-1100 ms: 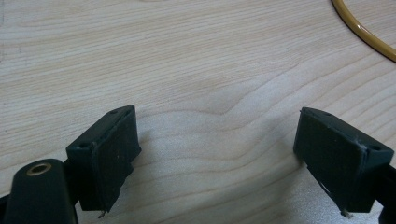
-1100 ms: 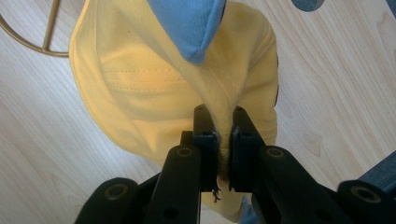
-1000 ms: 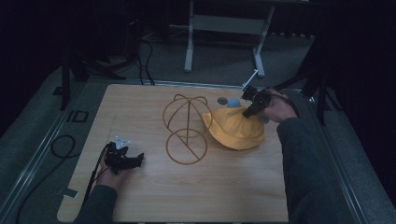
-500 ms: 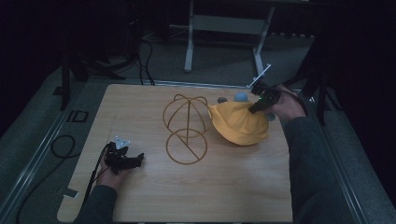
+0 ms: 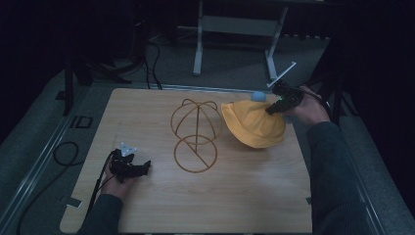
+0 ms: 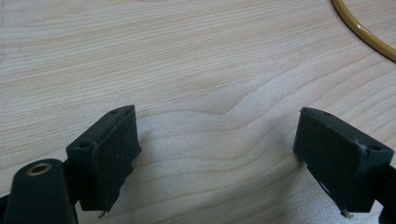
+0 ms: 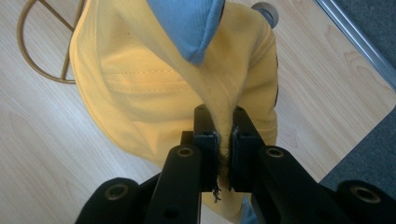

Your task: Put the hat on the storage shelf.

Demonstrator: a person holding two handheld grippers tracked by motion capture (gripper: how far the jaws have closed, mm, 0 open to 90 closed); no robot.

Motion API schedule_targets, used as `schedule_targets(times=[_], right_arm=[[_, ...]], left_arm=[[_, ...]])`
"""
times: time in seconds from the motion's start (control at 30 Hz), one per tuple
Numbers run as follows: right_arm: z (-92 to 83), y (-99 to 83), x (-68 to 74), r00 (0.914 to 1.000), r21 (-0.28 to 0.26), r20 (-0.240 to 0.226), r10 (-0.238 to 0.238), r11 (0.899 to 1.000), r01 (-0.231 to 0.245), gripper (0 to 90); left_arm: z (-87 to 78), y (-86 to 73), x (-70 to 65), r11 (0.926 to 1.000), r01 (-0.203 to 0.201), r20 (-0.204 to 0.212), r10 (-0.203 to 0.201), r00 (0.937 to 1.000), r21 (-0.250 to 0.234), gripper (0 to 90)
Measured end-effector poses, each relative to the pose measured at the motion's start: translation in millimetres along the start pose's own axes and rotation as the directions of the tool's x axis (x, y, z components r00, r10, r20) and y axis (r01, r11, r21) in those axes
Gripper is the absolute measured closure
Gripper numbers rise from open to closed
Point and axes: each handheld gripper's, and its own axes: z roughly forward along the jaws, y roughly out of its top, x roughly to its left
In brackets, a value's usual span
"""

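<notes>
Found the right hand-held gripper (image 7: 223, 126) clenched on a pinched fold of the yellow hat (image 7: 140, 79), cloth squeezed flat between the two pads with a few loose threads poking out below them. Saw most of the hat hanging and spreading just ahead of those jaws, its far edge sagging toward the worktop (image 5: 147, 112), and a blue patch (image 7: 187, 23) of it standing up beyond the pinch. Noted the wire hat stand (image 5: 195, 132) farther out past the hat, on the side away from the right hand-held gripper (image 5: 272, 108), near the hat (image 5: 254, 128) but apart from it as far as could be told.

Found the left hand-held gripper (image 6: 217, 140) released, jaws spread wide with only bare wood between them, resting low on the worktop (image 6: 187, 56) well apart from the hat; caught a bit of the stand's ring up ahead and to one side of it.

Judged the hat light, soft and floppy: no shape of its own, bound to droop and fold wherever left unsupported, not fragile, not slippery against rubber pads. Reckoned a single pinch at the edge enough to lift it but poor for steering the opening over the wire dome. Thought the stitched brim the best place to take hold, ideally with a second grip on the opposite edge to keep the crown open
</notes>
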Motion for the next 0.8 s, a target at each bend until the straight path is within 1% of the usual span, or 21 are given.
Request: schedule_targets(times=[0.33,0.5,0.6,0.73,0.8], right_arm=[[-12.4,1.1,1.0,0.9998,-0.056,-0.019,-0.001,0.998,0.000,84.4],[-15.6,3.2,2.6,0.9996,-0.076,-0.027,-0.008,0.997,0.006,84.4],[-18.7,3.6,2.3,0.9995,-0.090,-0.032,-0.005,0.996,0.003,84.4],[-24.2,3.4,2.1,0.9987,-0.119,-0.050,-0.008,0.993,0.002,84.4],[-25.5,3.4,2.1,0.9986,-0.124,-0.052,-0.009,0.992,0.003,84.4]], left_arm=[[-0.1,0.1,0.1,1.0000,0.000,0.001,0.000,1.0000,0.002,14.3],[-0.1,0.1,0.1,1.0000,-0.001,0.001,0.001,1.0000,0.002,14.3],[-0.2,0.1,0.1,1.0000,-0.002,0.001,0.002,1.0000,0.003,14.3],[-0.2,0.1,0.2,1.0000,-0.002,0.001,0.002,1.0000,0.003,14.3],[-0.2,0.1,0.1,1.0000,-0.002,0.001,0.002,1.0000,0.003,14.3]])
